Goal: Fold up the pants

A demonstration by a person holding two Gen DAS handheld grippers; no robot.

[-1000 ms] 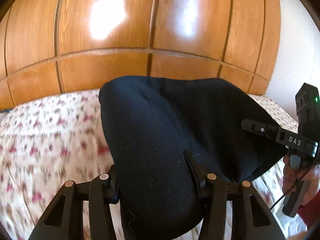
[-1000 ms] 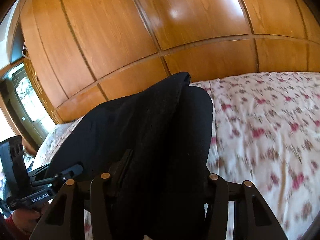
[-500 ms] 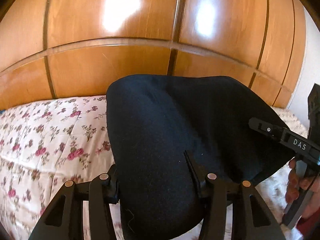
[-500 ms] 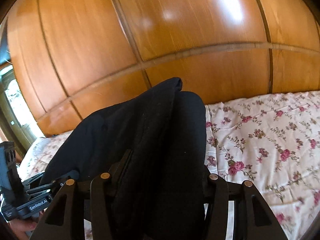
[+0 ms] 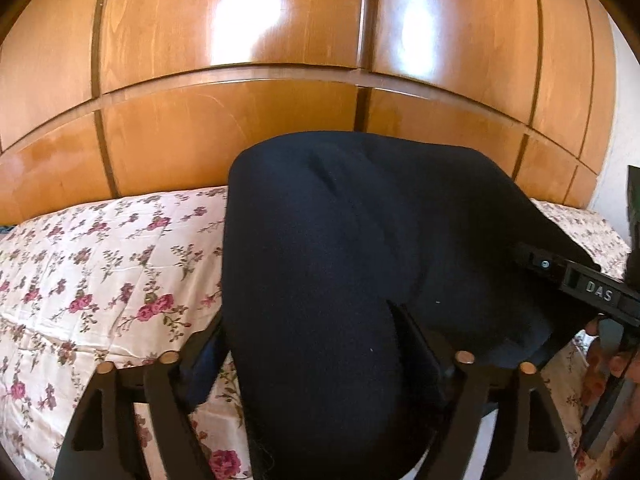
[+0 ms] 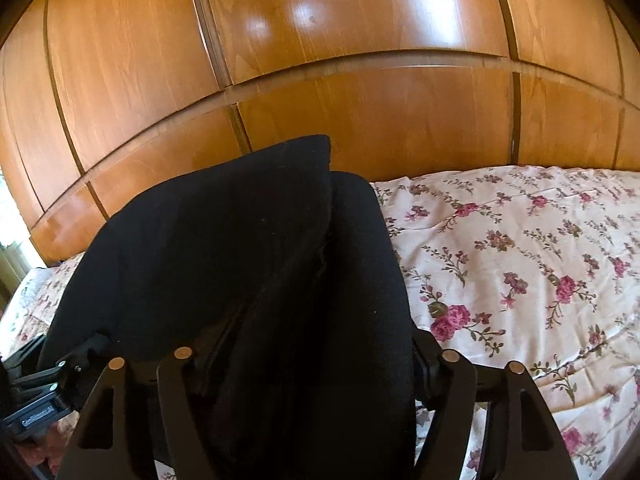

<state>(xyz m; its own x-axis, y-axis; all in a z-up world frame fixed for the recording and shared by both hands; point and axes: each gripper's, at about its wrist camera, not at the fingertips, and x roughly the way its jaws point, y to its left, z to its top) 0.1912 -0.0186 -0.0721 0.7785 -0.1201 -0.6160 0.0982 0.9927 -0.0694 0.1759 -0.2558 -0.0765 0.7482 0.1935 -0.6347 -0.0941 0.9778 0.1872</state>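
At the bottom centre of the left wrist view, the left gripper [image 5: 316, 344] has its fingers spreading apart, with a thick roll of the black pants [image 5: 360, 248] between them; a gap shows at the left finger, so the hold looks released. At the bottom centre of the right wrist view, the right gripper [image 6: 316, 344] is also opening, the pants [image 6: 248, 264] bunched between its fingers. The pants look already doubled over and lowered onto the flowered bed [image 5: 100, 264], so this fold seems nearly set down; smoothing or another fold may remain. Only the left view shows a hand [image 5: 612, 360] at the right edge; only the right view shows the pants' layered edge.
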